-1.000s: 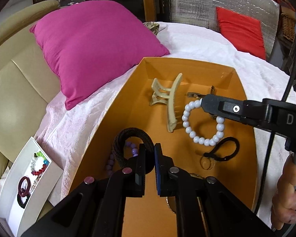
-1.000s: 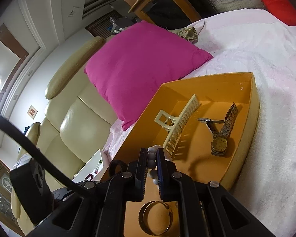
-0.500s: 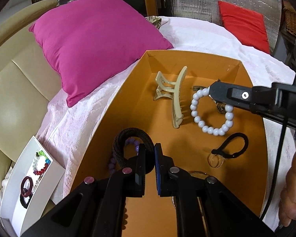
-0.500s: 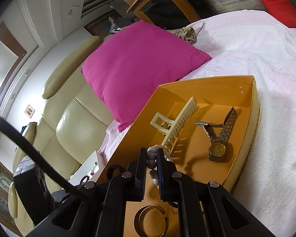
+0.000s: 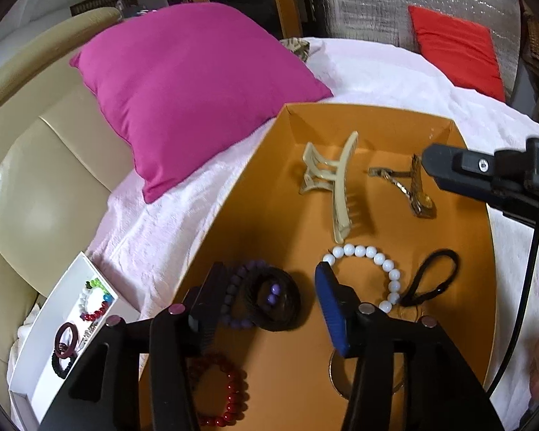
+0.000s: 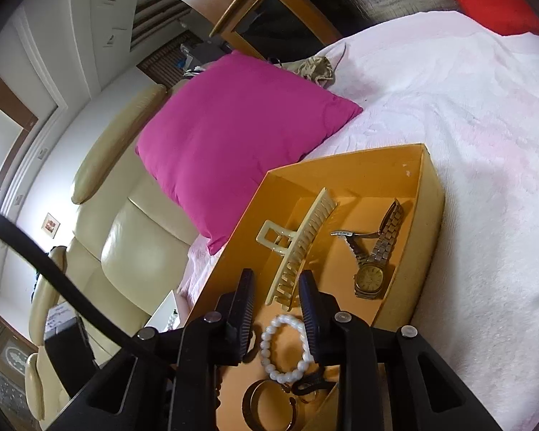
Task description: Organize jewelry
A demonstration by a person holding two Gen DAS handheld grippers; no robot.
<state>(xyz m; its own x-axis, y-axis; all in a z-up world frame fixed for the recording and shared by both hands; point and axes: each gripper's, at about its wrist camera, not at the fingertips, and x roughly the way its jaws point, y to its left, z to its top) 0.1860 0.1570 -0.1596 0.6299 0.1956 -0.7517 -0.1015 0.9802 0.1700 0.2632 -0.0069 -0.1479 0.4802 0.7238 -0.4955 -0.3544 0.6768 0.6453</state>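
Observation:
An orange box sits on the white bedspread. In it lie a cream hair claw, a gold watch, a white bead bracelet, a black thick hair tie with a purple bead bracelet, a thin black hair loop, a red bead bracelet and a gold bangle. My left gripper is open above the black hair tie. My right gripper is open above the white bracelet.
A magenta pillow lies left of the box against a cream leather headboard. A white tray holding bracelets and hair ties sits at the lower left. A red cushion lies far right.
Both grippers opened. The left let go of the black hair tie, the right let go of the white bracelet; both now lie in the box. The right gripper pulled back to the right.

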